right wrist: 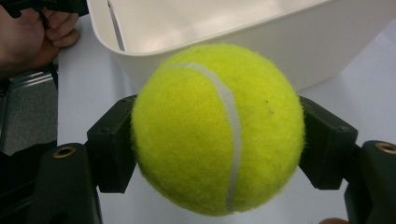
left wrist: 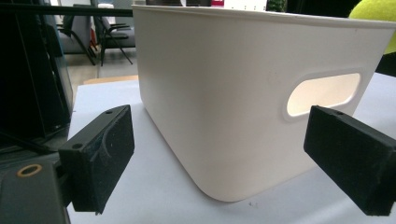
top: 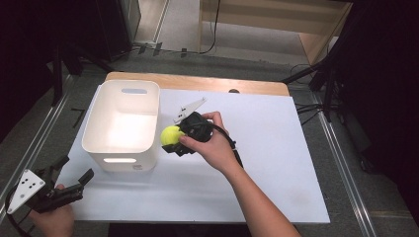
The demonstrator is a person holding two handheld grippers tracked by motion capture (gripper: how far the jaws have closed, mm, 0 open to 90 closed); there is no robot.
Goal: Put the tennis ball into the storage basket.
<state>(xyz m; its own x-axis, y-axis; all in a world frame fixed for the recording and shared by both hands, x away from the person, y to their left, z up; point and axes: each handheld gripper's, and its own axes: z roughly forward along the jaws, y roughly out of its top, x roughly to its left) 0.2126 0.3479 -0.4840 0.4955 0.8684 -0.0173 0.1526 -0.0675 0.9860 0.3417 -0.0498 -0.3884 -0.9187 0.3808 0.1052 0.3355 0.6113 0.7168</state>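
Left gripper [top: 74, 180]: near-left corner of the white bench [top: 276, 163], fingers [left wrist: 100, 156] spread wide with nothing between them, aimed at the bin's handle cut-out.
Right gripper [top: 170, 140]: mid-bench, held in the person's right hand [top: 212, 145], fingers [right wrist: 112, 144] clamped on either side of a yellow-green tennis ball [top: 172, 135].
Tennis ball: raised off the bench, just beside the bin's right wall, outside it.
White plastic bin [top: 122, 143]: upright on the left half of the bench, interior bare.

Yellow-green tennis ball [top: 171, 135], white seam, clamped between right gripper [top: 174, 140] jaws, just beside upright white bin [top: 121, 123], outside its rim.
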